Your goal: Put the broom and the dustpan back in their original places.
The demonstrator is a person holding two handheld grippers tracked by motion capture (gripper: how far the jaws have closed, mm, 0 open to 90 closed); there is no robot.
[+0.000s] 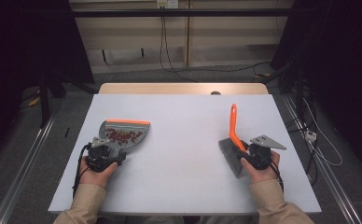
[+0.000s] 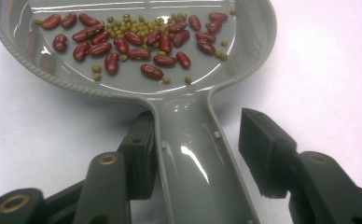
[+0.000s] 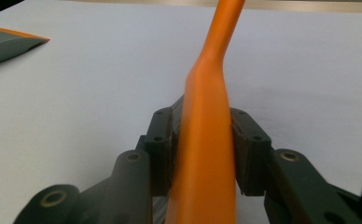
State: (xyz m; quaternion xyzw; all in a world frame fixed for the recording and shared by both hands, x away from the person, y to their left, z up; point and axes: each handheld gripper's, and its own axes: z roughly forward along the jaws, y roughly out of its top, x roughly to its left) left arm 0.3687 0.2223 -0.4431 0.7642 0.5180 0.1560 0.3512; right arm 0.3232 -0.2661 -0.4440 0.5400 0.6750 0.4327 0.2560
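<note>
Down at the near edge, the person's sleeves come in and both hands sit low on the white table [image 1: 184, 186]. The left gripper [image 1: 105, 153] has its jaws apart around the dustpan's handle [image 2: 198, 168]: in the left gripper view one pad lies against the handle's side, the other stands clear of it with table showing in the gap, so nothing is clamped. The handle runs straight away from the jaws, its long axis in line with them, and widens into the grey dustpan [image 1: 123, 135] resting flat on the table with its orange lip on the far side. Red beans [image 2: 137, 46] and small green ones lie scattered in the pan.

Over on the other side, the right gripper [image 1: 244, 151] has its pads hard up against the orange brush handle [image 3: 207, 154] on both sides; I read that as a grip, though a loosening one. The brush [image 1: 230, 151] lies with bristles near the hand and handle pointing away toward the far edge.

The two tools sit well apart, with bare table between them. My read: both are being set down, and each hand need only back straight off along its handle. Beyond the table, cables trail across the floor.
</note>
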